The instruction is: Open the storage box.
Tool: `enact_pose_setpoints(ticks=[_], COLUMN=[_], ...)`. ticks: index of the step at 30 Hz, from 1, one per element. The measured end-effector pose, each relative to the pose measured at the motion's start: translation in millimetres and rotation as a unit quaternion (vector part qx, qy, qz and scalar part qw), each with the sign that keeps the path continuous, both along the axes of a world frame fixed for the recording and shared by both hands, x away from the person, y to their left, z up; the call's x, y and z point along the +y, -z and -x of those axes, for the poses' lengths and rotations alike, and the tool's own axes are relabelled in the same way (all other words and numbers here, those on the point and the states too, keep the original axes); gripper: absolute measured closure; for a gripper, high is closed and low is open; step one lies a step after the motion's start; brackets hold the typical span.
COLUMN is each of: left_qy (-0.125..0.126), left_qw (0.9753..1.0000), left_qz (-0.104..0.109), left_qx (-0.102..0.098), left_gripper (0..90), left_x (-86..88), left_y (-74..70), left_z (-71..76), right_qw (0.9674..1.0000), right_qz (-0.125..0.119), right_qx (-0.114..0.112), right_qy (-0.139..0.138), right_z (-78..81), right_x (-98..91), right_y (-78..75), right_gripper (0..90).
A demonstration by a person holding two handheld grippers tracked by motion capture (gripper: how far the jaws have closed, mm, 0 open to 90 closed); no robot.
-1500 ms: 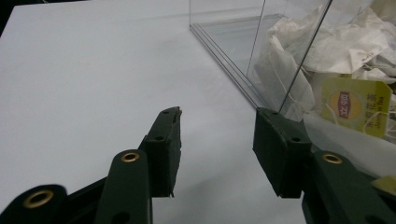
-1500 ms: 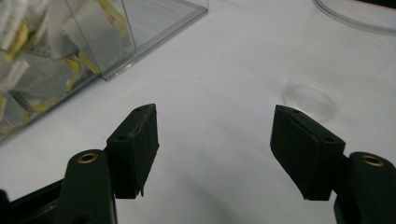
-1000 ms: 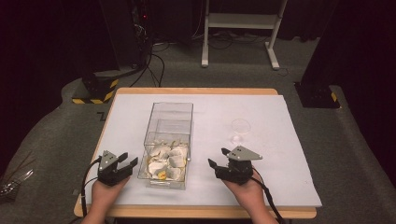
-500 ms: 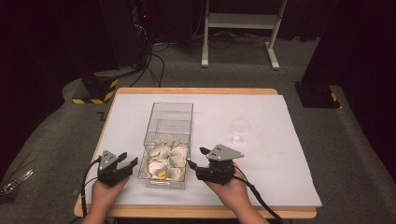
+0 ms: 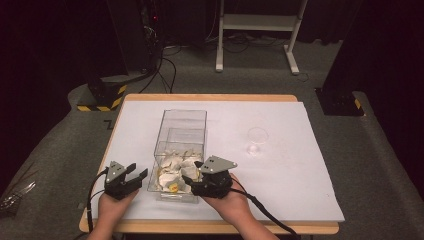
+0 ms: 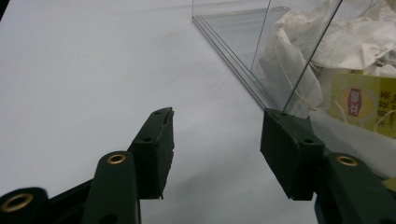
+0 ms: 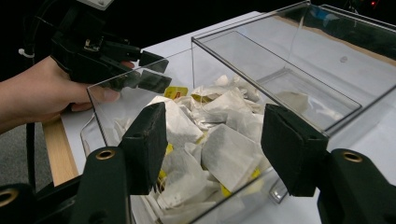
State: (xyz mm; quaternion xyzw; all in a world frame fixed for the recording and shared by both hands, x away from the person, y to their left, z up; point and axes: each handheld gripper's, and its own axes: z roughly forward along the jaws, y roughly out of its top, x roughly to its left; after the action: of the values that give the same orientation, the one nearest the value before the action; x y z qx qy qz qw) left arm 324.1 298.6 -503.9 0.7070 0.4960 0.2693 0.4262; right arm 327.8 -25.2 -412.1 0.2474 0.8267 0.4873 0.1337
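A clear plastic box (image 5: 182,117) stands on the white tabletop (image 5: 300,165), its near end heaped with tea bags (image 5: 175,167). My left gripper (image 5: 134,176) rests left of the box's near corner. In the left gripper view (image 6: 217,135) its jaws stand open on bare table, having just been opening, and the box wall (image 6: 243,42) is just ahead on the right. My right gripper (image 5: 192,172) leans over the box's near right edge. Its jaws (image 7: 212,140) have just been closing and stand open above the tea bags (image 7: 219,121), gripping nothing.
A small clear cup (image 5: 257,136) stands on the sheet right of the box. The far half of the box is bare inside. The table's wooden front edge (image 5: 210,227) runs just behind both hands. Dark floor with cables and a stand lies beyond.
My right gripper has moved left from the open sheet to the near right side of the box, over the tea bags. The left hand has stayed in place.
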Motion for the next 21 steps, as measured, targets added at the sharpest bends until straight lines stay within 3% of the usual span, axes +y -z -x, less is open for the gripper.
enact_pose_setpoints(ticks=[11, 18, 19, 21], left_qy=[0.001, 0.002, 0.003, 0.004], left_qw=[1.0, 1.0, 1.0, 1.0], left_qz=[0.001, 0.001, 0.0, 0.0], left_qx=[0.0, 0.0, -0.001, 0.0], left_gripper=[44.2, 44.1, 44.1, 44.2], left_x=[0.1, -0.1, -0.2, -0.2], left_y=[0.0, 0.1, 0.0, 0.0], left_z=[0.2, 0.2, 0.2, -0.1], right_qw=[0.9991, 0.9971, 0.9958, 0.9946], right_qz=[0.039, 0.067, 0.079, 0.092], right_qx=[0.013, 0.028, 0.04, 0.042], right_qy=[-0.013, -0.021, -0.024, -0.023], right_z=[-4.0, -6.0, -7.1, -7.3], right_x=[17.8, 21.3, 23.5, 25.8], right_y=[1.3, 4.4, 4.8, 5.9], right_gripper=[48.7, 55.0, 55.2, 56.6])
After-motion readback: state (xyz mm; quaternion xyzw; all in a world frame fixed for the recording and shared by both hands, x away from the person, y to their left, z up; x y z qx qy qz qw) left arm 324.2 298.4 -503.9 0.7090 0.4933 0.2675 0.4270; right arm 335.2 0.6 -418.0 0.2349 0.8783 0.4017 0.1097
